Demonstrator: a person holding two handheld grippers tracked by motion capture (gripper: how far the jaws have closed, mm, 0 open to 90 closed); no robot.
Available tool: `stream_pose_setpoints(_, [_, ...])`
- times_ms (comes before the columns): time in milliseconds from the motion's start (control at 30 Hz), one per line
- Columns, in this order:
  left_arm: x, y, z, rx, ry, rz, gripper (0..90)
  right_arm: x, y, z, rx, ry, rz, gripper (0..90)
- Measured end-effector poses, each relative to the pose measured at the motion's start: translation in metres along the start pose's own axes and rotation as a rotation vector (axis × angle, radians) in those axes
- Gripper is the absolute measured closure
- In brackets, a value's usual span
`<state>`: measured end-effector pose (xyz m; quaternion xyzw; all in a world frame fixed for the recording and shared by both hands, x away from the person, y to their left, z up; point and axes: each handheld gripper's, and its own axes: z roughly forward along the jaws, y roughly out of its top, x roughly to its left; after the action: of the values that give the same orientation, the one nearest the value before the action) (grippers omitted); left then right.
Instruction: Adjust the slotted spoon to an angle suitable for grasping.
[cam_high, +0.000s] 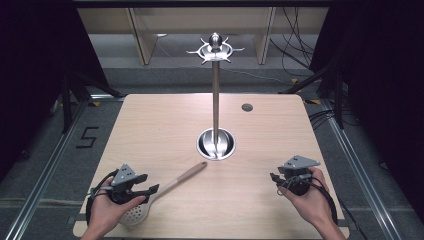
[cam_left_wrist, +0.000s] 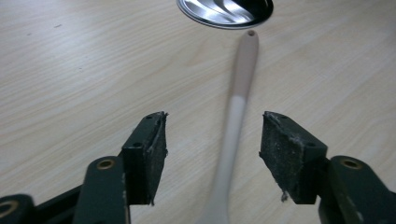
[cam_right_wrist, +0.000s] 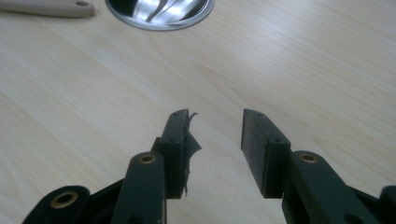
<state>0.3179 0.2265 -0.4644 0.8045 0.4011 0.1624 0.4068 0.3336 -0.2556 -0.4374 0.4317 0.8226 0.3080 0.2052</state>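
Meanwhile, the left gripper (cam_high: 150, 190) held its fingers released astride the slotted spoon (cam_high: 165, 190) lying on the table (cam_high: 150, 130), the right gripper (cam_high: 274, 178) likewise released, a utensil stand (cam_high: 215, 100) beyond.

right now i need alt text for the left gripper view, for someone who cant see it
The left gripper is open, its two black jaws straddling the pale handle of a slotted spoon lying on a light wooden table. The handle runs away from the camera toward a shiny round metal base at the top edge.
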Motion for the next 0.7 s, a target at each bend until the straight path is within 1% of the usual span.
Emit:
stream_pose_setpoints(33, [0.0, 0.0, 0.0, 0.0, 0.0, 0.0, 42.6, -0.001, -0.002, 0.003, 0.007, 0.006, -0.025, 62.7])
stream_pose_setpoints(67, [-0.001, 0.005, 0.001, 0.038, -0.016, 0.028, 44.2, 0.0, -0.004, 0.006, 0.024, 0.012, -0.03, 62.9])
stream_pose_setpoints(100, [-0.002, 0.007, 0.003, 0.04, -0.018, 0.023, 45.5, 0.0, -0.006, 0.008, 0.044, 0.018, -0.043, 63.3])
stream_pose_setpoints(133, [-0.002, 0.007, 0.003, 0.04, -0.018, 0.023, 46.5, 0.0, -0.006, 0.008, 0.044, 0.018, -0.043, 63.3])
stream_pose_setpoints(167, [-0.002, 0.01, 0.003, 0.065, -0.023, 0.046, 46.5, 0.0, -0.008, 0.01, 0.058, 0.017, -0.05, 63.4])
stream_pose_setpoints(200, [0.001, 0.012, 0.003, 0.112, -0.023, 0.085, 47.9, 0.0, -0.008, 0.01, 0.061, 0.016, -0.045, 63.4])
stream_pose_setpoints(233, [-0.002, 0.014, 0.006, 0.124, -0.029, 0.051, 48.5, -0.001, -0.008, 0.01, 0.06, 0.012, -0.063, 63.4])
stream_pose_setpoints(267, [-0.002, 0.014, 0.006, 0.124, -0.029, 0.051, 49.7, -0.001, -0.008, 0.009, 0.067, 0.019, -0.044, 63.3])
stream_pose_setpoints(300, [-0.002, 0.016, 0.007, 0.137, -0.021, 0.053, 49.7, -0.001, -0.008, 0.009, 0.067, 0.019, -0.044, 63.3])
stream_pose_setpoints(333, [-0.001, 0.018, 0.008, 0.147, -0.026, 0.058, 50.6, -0.004, -0.011, 0.01, 0.065, 0.013, -0.06, 63.1])
stream_pose_setpoints(367, [-0.001, 0.021, 0.009, 0.161, -0.028, 0.071, 50.6, -0.004, -0.011, 0.01, 0.065, 0.013, -0.06, 63.1])
stream_pose_setpoints(400, [0.0, 0.023, 0.011, 0.176, -0.03, 0.076, 51.5, -0.005, -0.013, 0.01, 0.079, 0.022, -0.043, 62.4])
stream_pose_setpoints(433, [-0.001, 0.025, 0.012, 0.194, -0.029, 0.077, 52.0, -0.005, -0.013, 0.01, 0.079, 0.022, -0.043, 62.4])
stream_pose_setpoints(467, [-0.002, 0.026, 0.013, 0.206, -0.027, 0.058, 52.7, -0.005, -0.014, 0.011, 0.072, 0.019, -0.06, 62.0])
stream_pose_setpoints(500, [-0.002, 0.028, 0.013, 0.228, -0.038, 0.069, 53.4, -0.005, -0.014, 0.011, 0.07, 0.015, -0.061, 61.8])
stream_pose_setpoints(533, [-0.003, 0.031, 0.012, 0.268, -0.06, 0.089, 53.9, -0.004, -0.014, 0.01, 0.076, 0.021, -0.058, 61.5])
stream_pose_setpoints(567, [-0.003, 0.032, 0.012, 0.274, -0.059, 0.105, 54.5, -0.003, -0.012, 0.009, 0.085, 0.031, -0.037, 61.2])
stream_pose_setpoints(600, [-0.004, 0.032, 0.013, 0.278, -0.063, 0.081, 55.3, -0.004, -0.012, 0.009, 0.076, 0.031, -0.038, 60.9])
stream_pose_setpoints(633, [-0.005, 0.033, 0.013, 0.294, -0.067, 0.086, 56.3, -0.005, -0.013, 0.011, 0.078, 0.027, -0.051, 60.9])
stream_pose_setpoints(700, [-0.007, 0.033, 0.015, 0.287, -0.063, 0.083, 57.6, -0.005, -0.014, 0.012, 0.077, 0.024, -0.054, 60.9])
